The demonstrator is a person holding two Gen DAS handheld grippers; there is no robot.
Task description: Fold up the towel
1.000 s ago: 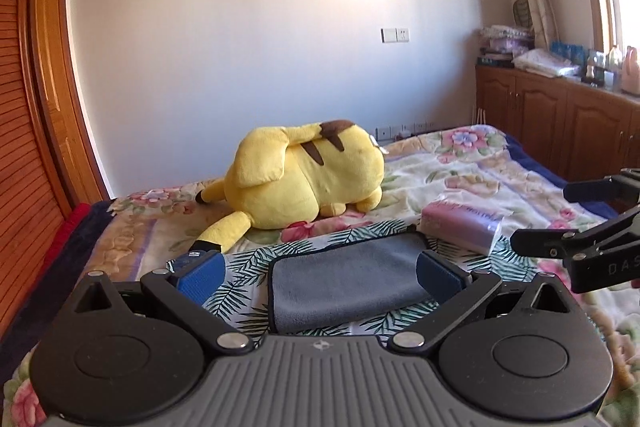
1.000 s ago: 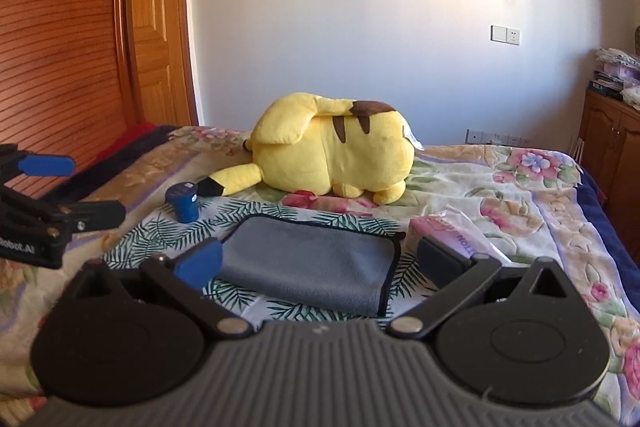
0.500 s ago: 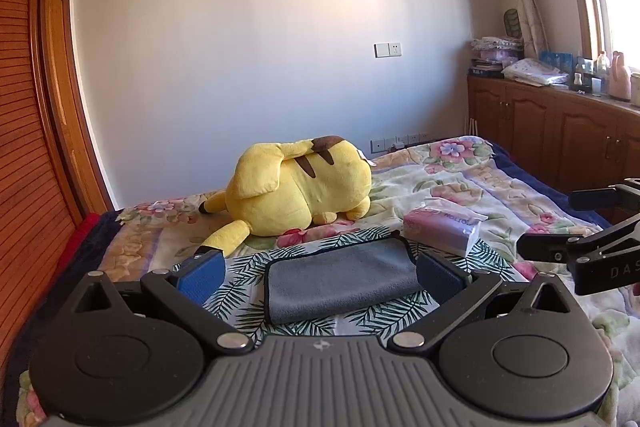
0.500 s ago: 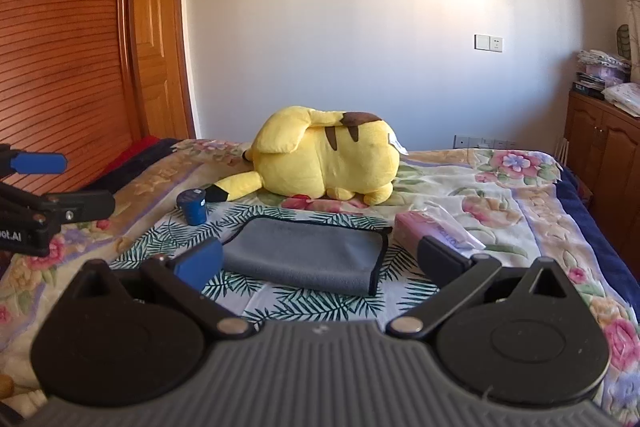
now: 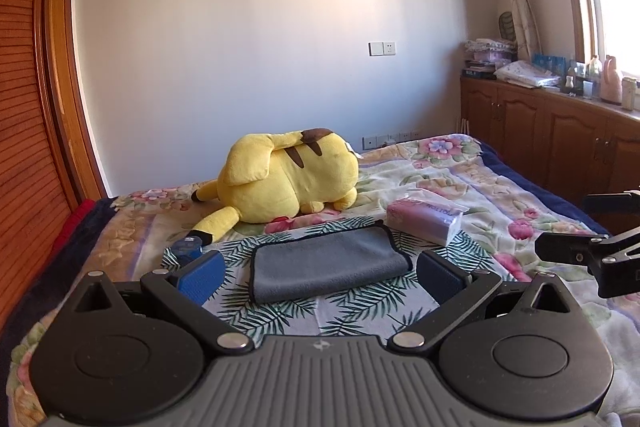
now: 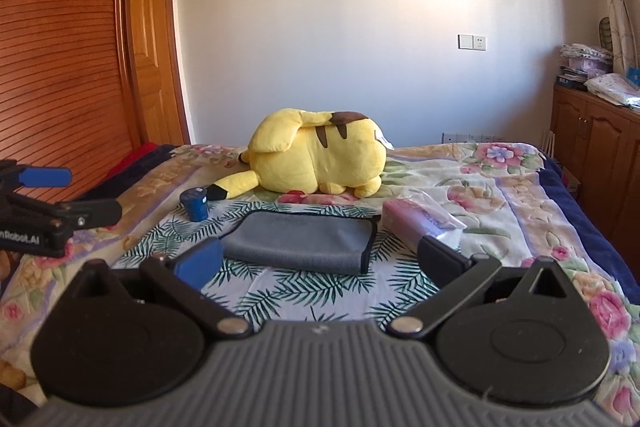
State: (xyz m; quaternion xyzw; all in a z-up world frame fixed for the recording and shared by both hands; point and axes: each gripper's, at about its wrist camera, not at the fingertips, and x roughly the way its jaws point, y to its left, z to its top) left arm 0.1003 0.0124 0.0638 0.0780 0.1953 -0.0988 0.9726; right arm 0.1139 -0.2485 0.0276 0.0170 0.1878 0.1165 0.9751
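grey towel (image 5: 326, 267) lies folded flat on the leaf-print bed (image 5: 500, 195) cover, between a pink tissue pack (image 5: 424, 221) and a small blue cylinder (image 6: 194, 203), yellow pikachu plush (image 5: 288, 177) behind it; left gripper (image 5: 320, 273) and right gripper (image 6: 320, 259) both hover above with fingers released, grasping nothing.

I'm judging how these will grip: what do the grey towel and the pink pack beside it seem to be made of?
Grey towel: looks like soft microfibre cloth, matte with a fine nap, dark stitched edging, folded layers drooping at the edges. Pink pack: seems to be tissues in thin plastic film, judging by the glossy, crinkled wrap; contents can't be confirmed.
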